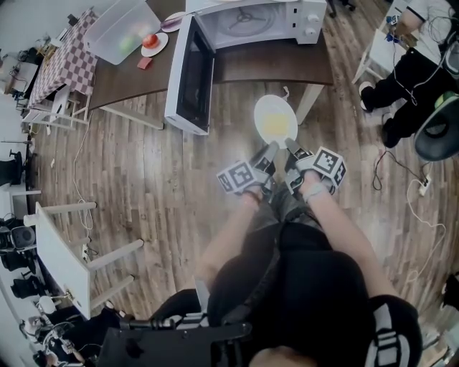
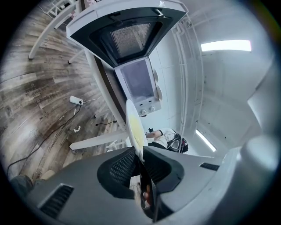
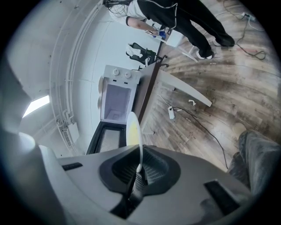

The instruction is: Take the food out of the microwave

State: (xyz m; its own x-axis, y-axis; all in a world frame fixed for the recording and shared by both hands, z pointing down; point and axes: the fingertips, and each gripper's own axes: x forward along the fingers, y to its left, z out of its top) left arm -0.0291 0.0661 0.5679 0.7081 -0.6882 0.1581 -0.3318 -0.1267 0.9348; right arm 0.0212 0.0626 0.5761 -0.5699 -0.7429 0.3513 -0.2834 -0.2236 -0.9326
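A white plate (image 1: pixel 275 119) with a flat yellow food on it hangs over the wood floor, in front of the table. My left gripper (image 1: pixel 273 148) is shut on its near left rim and my right gripper (image 1: pixel 288 144) is shut on its near right rim. In the left gripper view the plate (image 2: pixel 135 127) runs edge-on out of the shut jaws. In the right gripper view the plate (image 3: pixel 134 132) shows the same way. The white microwave (image 1: pixel 251 21) stands on the brown table (image 1: pixel 272 63) with its door (image 1: pixel 188 77) swung open and its chamber showing only the turntable.
A clear plastic tub (image 1: pixel 123 30) and a small plate with a red item (image 1: pixel 151 43) sit at the table's left. A white table (image 1: pixel 66 258) stands at lower left. A seated person (image 1: pixel 412 75) and a cable with a power strip (image 1: pixel 422 185) are at the right.
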